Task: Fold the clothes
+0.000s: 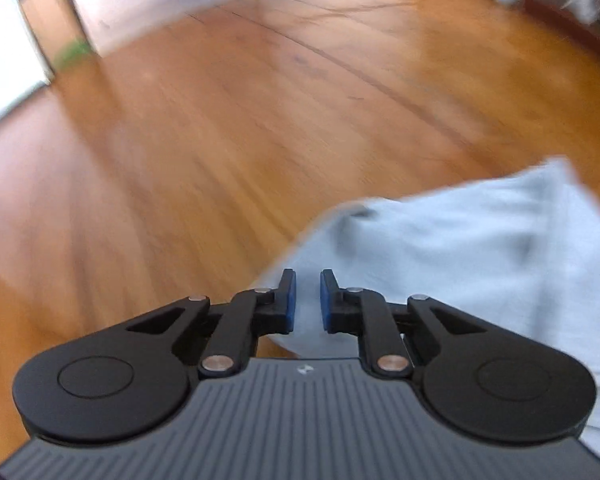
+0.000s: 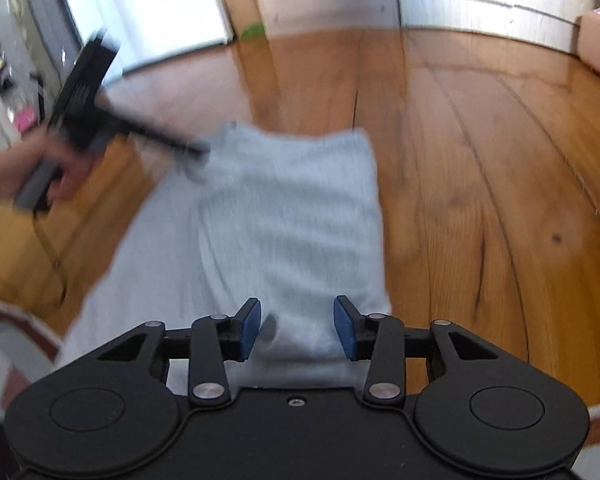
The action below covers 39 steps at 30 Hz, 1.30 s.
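While the pale blue cloth (image 2: 284,216) lay partly folded on the wooden table (image 2: 480,184), my right gripper (image 2: 297,326) hung over its near edge, jaws wide apart and holding nothing. My left gripper (image 1: 307,300) was at the cloth's far left corner with a small gap between its blue pads (image 1: 290,304). Both views were blurry.

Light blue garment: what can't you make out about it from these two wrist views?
- Garment type: motion blur in both views.
- Its near edge: hidden under the right gripper body.
- Left gripper contact with cloth: jaws apart, unclear.
- Its right side: cut off by the left view's edge.
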Motion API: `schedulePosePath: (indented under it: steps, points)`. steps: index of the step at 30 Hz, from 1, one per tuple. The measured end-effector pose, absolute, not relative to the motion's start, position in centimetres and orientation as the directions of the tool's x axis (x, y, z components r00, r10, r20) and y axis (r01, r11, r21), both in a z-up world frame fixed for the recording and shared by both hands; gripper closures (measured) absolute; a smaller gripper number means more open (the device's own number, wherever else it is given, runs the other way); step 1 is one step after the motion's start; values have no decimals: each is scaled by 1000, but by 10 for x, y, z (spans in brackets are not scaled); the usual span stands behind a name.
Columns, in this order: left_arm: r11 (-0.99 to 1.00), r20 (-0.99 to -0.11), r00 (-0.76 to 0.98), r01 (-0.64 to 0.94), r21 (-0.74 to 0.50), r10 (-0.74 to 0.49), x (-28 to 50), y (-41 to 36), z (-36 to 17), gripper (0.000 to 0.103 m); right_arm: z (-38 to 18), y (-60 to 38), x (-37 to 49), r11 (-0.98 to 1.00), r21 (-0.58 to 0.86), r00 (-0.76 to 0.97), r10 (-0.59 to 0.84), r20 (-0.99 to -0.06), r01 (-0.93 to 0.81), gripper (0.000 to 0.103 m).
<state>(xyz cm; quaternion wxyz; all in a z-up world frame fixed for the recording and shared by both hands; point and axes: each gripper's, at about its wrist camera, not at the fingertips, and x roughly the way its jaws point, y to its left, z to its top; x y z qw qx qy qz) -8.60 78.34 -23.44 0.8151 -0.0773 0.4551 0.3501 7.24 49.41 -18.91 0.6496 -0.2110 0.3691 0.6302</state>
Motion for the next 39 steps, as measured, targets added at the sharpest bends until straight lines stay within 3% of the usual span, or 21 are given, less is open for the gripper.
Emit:
schedulePosePath:
  steps: [2,4,6,7,8,12,13,14,16,21,24,25,26,27,28,31,39]
  points:
    - [723,-796,359,-677,139,488,-88,792,-233,90,-190,490,69,77,161,-71,655,-752,-984,55]
    - [712,-779,460,-702,-26,426,-103,799,-227,89,-183,492,69,48,164,-96,638,-764,-985,54]
    - [690,-745,561,-699,-191,361,-121,806,-222,76,-168,495,81,43,251,-157,674,-722,-967,53]
    - [678,-728,600,-688,-259,331,-130,809,-220,67,-162,499,90,52,298,-179,697,-694,-953,49]
    - [674,-714,633,-670,-311,299,-137,811,-219,64,-155,502,98,59,345,-200,719,-666,-937,45]
    - [744,-700,674,-588,-317,234,-151,803,-216,56,-153,549,128,112,343,-165,711,-683,-933,37]
    - [763,-703,673,-573,-301,228,-154,800,-216,50,-160,565,136,130,348,-164,696,-698,-929,35]
    - [770,-711,670,-563,-299,214,-157,798,-218,44,-170,579,145,163,358,-159,678,-718,-920,35]
    - [769,-721,668,-555,-317,184,-163,793,-220,42,-187,603,161,216,376,-158,643,-749,-901,35]
    - [661,-706,686,-613,-432,176,-165,801,-235,40,-208,628,171,208,385,-179,629,-757,-899,35]
    - [587,-668,723,-622,-518,176,-160,802,-248,32,-218,635,161,142,385,-215,634,-743,-912,37]
    - [580,-672,716,-634,-511,189,-156,801,-248,37,-219,636,153,113,356,-209,632,-746,-928,49]
    - [588,-698,690,-650,-481,192,-149,798,-247,71,-219,638,143,85,316,-194,630,-752,-945,56]
    - [601,-730,657,-666,-443,190,-142,794,-246,96,-215,636,137,79,295,-179,640,-747,-952,76]
    - [619,-746,634,-674,-402,205,-138,786,-241,94,-209,632,132,81,282,-163,655,-738,-956,85]
    - [662,-753,599,-685,-305,272,-134,760,-217,95,-190,620,116,88,244,-116,696,-709,-966,88]
    - [677,-653,659,-675,-293,374,-193,679,-124,95,-117,553,61,67,88,-3,782,-624,-994,89]
